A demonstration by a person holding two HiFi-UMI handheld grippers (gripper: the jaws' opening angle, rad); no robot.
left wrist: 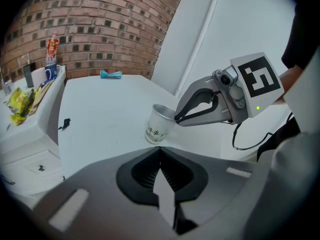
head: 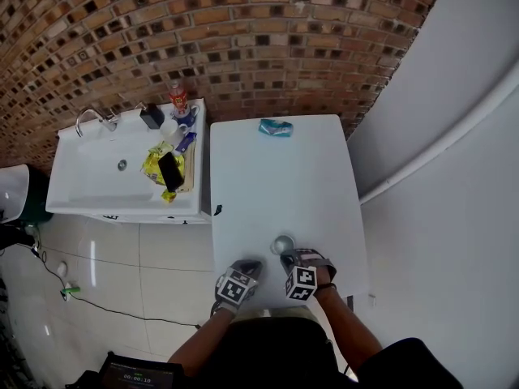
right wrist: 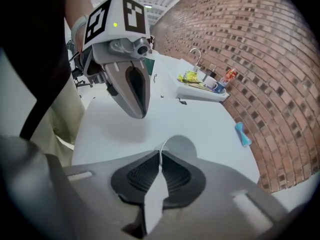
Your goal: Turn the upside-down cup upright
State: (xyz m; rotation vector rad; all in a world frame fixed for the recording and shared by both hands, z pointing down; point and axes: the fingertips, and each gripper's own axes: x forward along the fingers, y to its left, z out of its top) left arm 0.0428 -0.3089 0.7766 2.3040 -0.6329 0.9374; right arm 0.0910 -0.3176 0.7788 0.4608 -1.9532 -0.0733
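The right gripper is pinching the rim of a small pale cup, its jaws closed narrowly on the cup's wall. The cup is leaning with its mouth up, low over the near end of a white table. Whether its base is touching the tabletop cannot be told. The left gripper is pointing at the cup from just beside it, its jaws pressed together with nothing between them. A crumpled blue object is lying at the table's far edge, well apart from the cup. To the left, a white sink unit is carrying a red-labelled bottle, a mug, a yellow packet and a black phone. A brick wall is curving behind both.
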